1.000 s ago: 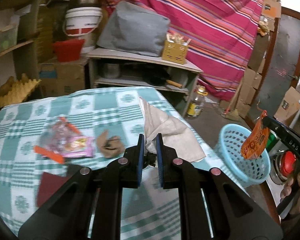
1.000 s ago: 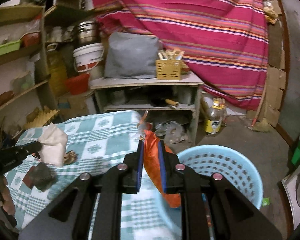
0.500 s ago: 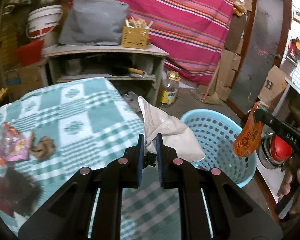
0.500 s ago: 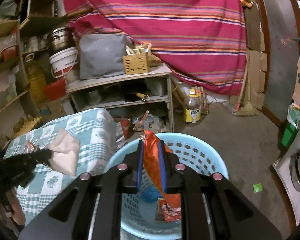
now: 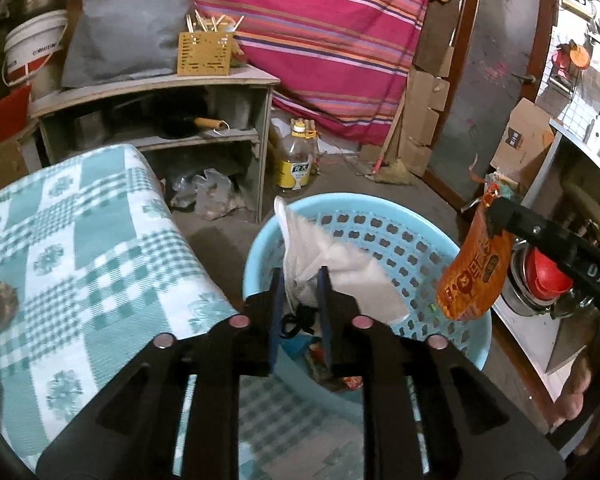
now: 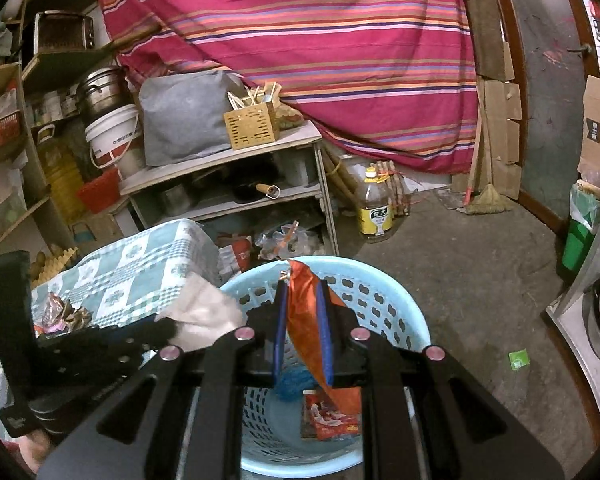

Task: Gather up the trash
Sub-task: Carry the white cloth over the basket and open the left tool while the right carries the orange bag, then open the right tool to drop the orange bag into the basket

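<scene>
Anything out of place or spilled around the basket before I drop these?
One small green scrap lies on the bare concrete floor, right of the light blue perforated plastic basket. Nothing else stands out.

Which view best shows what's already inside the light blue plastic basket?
Right wrist: it looks down into the light blue plastic basket, showing a red wrapper on the bottom. Left wrist shows mostly the basket's wall; contents hidden behind the gripper.

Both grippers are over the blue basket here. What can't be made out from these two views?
- Basket floor: both views, gripper bodies cover much of it.
- Whether the left gripper, whose jaws have just been opening, is pressing the white paper: unclear.
- Trash left on the checked table: left wrist, blurred, edge-cropped.
- Orange wrapper print: unreadable.
</scene>
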`<state>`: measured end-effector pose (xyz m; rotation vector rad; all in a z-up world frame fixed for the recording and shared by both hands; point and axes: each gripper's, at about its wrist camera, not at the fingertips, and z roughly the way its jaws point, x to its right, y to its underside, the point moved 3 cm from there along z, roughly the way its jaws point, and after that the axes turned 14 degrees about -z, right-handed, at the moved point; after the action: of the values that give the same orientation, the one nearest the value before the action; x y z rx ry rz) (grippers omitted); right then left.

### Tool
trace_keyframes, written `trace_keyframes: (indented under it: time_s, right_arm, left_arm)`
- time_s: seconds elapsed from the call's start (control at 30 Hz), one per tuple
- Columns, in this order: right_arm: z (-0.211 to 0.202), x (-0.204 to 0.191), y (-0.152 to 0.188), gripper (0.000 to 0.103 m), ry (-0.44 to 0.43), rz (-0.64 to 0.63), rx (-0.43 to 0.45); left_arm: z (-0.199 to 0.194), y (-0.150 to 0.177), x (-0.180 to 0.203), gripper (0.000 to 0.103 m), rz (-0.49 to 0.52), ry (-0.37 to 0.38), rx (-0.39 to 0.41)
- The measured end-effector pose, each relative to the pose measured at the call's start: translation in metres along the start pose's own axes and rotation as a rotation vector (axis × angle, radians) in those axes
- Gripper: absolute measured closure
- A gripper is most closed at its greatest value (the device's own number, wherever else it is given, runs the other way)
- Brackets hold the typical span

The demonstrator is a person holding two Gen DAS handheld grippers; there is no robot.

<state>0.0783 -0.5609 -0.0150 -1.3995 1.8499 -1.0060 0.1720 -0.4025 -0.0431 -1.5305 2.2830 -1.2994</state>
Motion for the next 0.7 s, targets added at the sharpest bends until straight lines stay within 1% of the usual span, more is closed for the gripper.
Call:
trace_keyframes:
  time_s: [0.07,0.13,0.17,0.2,0.27,0.33,0.37,0.43,0.7]
  right_arm:
    - [-0.001,0.002,0.001,0.088,0.003,0.001,-0.001]
    - [0.0,0.004,0.002,0.088,0.005,0.003,-0.004]
    - [0.0,0.006,0.003,0.088,0.006,0.003,-0.005]
    - [0.001,0.006,0.003,0.088,0.007,0.004,-0.007]
    - [0.002,0.007,0.004,0.088,0.01,0.006,-0.011]
    - [0.004,0.007,0.004,0.088,0.013,0.005,-0.014]
    - [0.006,0.005,0.003,0.088,0.015,0.001,-0.016]
    - [0.01,0.002,0.002,0.088,0.019,-0.008,-0.019]
    - [0.03,-0.015,-0.001,0.086,0.052,-0.05,-0.058]
  left_arm:
    - [0.001,0.0,0.002,0.081,-0.004,0.003,-0.001]
    - [-0.001,-0.002,0.0,0.062,-0.012,-0.003,0.016]
    - [-0.003,-0.003,0.0,0.058,-0.013,-0.011,0.027]
    - [-0.008,-0.005,-0.004,0.051,-0.016,-0.03,0.05]
    - [-0.017,-0.008,-0.011,0.044,-0.027,-0.051,0.08]
    - [-0.026,-0.012,-0.02,0.034,-0.045,-0.071,0.106]
    - [-0.032,-0.014,-0.026,0.031,-0.053,-0.091,0.126]
    - [-0.042,-0.018,-0.036,0.021,-0.062,-0.129,0.162]
    - [-0.083,-0.031,-0.07,0.012,-0.094,-0.202,0.233]
